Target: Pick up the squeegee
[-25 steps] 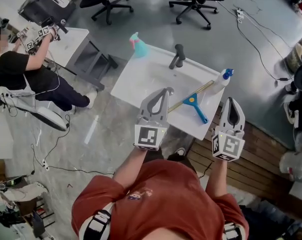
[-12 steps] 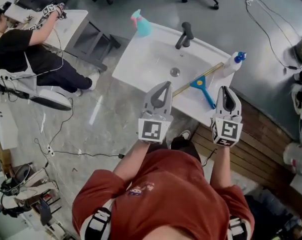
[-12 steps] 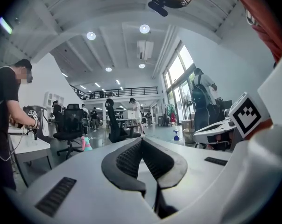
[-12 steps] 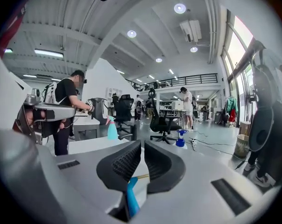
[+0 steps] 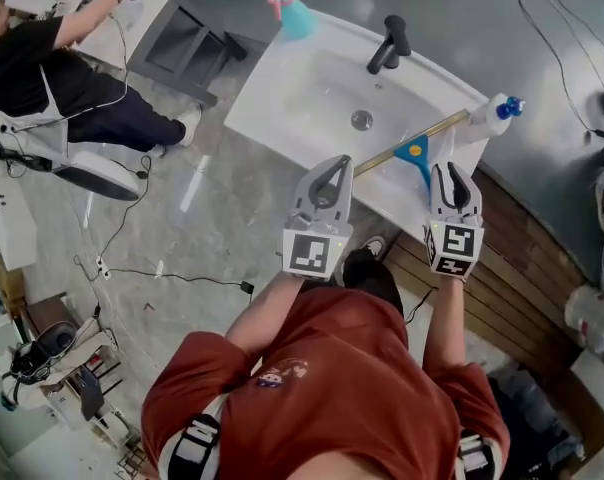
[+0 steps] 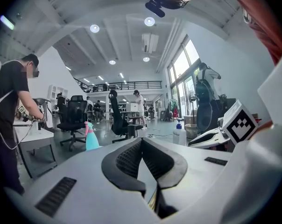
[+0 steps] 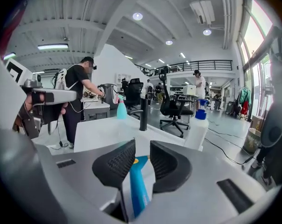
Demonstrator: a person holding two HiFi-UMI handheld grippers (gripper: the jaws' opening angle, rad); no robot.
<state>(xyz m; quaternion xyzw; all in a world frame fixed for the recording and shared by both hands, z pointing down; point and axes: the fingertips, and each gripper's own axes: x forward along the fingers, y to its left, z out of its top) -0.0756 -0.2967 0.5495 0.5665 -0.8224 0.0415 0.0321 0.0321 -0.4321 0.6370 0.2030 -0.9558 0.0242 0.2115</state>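
Head view, looking steeply down: I stand at the near edge of a white sink [image 5: 267,118] with a gripper in each hand. The squeegee [image 5: 418,158] lies on the sink's near right corner. Its blue handle points back toward me, and its long blade runs slantwise from the basin's edge toward a white bottle with a blue cap [image 5: 494,116] at the right corner. My right gripper [image 5: 449,171] hangs just beside that handle. Seen along its own jaws, they stand partly spread, having just been opening; the blue handle shows in the gap between them and neither pad presses on it. My left gripper [image 5: 332,163] hovers over the sink's near rim, left of the squeegee and apart from it, its jaws pressed together at the tips. A black faucet [image 5: 390,46] stands at the back of the basin with the drain [image 5: 361,120] in front of it, and a teal spray bottle [image 5: 294,16] sits at the far left corner. A person in black [image 5: 37,63] sits off to the left, well apart from the sink.
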